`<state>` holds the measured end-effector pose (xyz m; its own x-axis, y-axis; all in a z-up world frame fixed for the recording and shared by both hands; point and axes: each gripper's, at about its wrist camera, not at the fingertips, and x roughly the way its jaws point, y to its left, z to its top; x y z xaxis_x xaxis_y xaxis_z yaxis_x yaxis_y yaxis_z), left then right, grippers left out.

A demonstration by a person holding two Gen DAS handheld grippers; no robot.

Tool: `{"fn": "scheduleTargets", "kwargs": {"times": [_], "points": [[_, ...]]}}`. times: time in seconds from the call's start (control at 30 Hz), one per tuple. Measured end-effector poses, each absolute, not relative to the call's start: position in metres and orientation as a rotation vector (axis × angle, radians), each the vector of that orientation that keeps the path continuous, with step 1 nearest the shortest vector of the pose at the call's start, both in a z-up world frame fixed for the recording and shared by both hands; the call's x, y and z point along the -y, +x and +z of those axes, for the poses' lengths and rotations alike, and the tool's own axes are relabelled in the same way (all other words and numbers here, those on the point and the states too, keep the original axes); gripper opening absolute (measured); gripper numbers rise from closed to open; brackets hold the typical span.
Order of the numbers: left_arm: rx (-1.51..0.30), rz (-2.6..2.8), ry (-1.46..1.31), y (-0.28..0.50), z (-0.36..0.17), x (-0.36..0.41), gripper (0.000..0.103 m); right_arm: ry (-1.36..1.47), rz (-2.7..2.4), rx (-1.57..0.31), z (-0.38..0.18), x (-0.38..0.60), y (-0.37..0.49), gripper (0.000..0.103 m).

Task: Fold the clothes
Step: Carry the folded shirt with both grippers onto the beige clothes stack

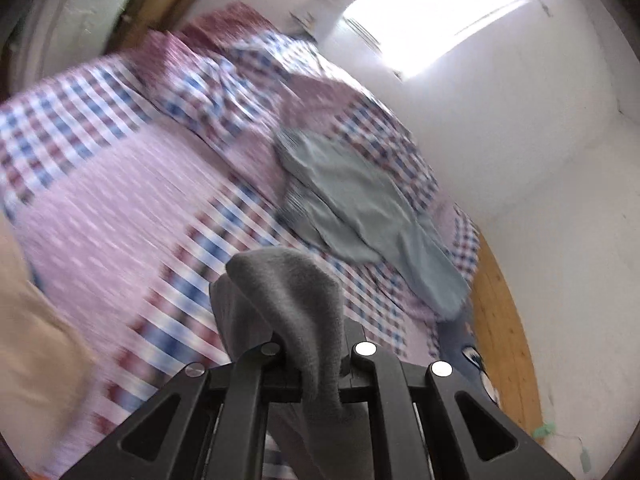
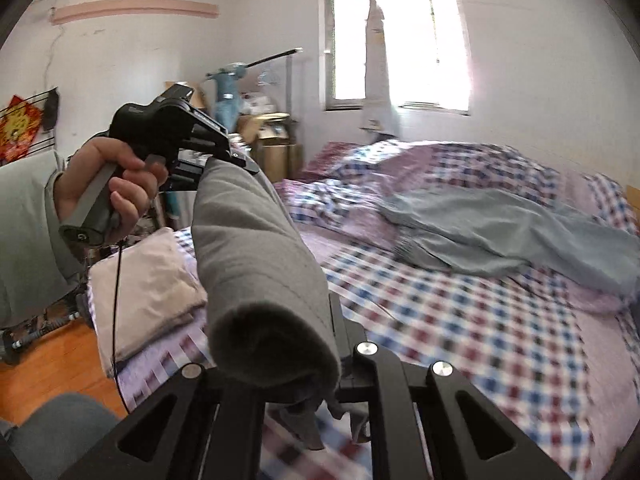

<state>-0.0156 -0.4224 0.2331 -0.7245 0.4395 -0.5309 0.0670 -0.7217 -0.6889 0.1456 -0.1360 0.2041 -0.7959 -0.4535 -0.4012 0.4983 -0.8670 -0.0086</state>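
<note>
Fuzzy matt grey garment [image 2: 256, 264]; checked cloth bedsheet [image 2: 460, 320]; floor [image 2: 44, 364] looks like glossy wood

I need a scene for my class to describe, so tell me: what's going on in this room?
A person is folding clothes at a bed. Each hand-held gripper is shut on the same grey garment: the left hand-held gripper and the right hand-held gripper hold it up above the checked bedding, stretched between them. A light blue garment lies unfolded farther across the bed, and a beige piece lies at the bed's near corner.
</note>
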Motion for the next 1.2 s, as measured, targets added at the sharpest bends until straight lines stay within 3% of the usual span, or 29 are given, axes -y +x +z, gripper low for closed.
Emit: {"fn": "scheduleTargets", "kwargs": {"times": [0.6, 0.87, 1.2], "points": [[1.253, 2.824, -0.886, 0.007, 0.239, 0.666, 0.006, 0.433, -2.311, -0.244, 0.206, 0.359, 0.020, 0.008], [1.304, 2.845, -0.937, 0.039, 0.204, 0.728, 0.006, 0.376, -2.238, -0.357, 0.177, 0.423, 0.048, 0.008], [1.408, 2.825, -0.982, 0.114, 0.140, 0.764, 0.006, 0.302, -2.101, -0.651, 0.129, 0.463, 0.126, 0.008]]}}
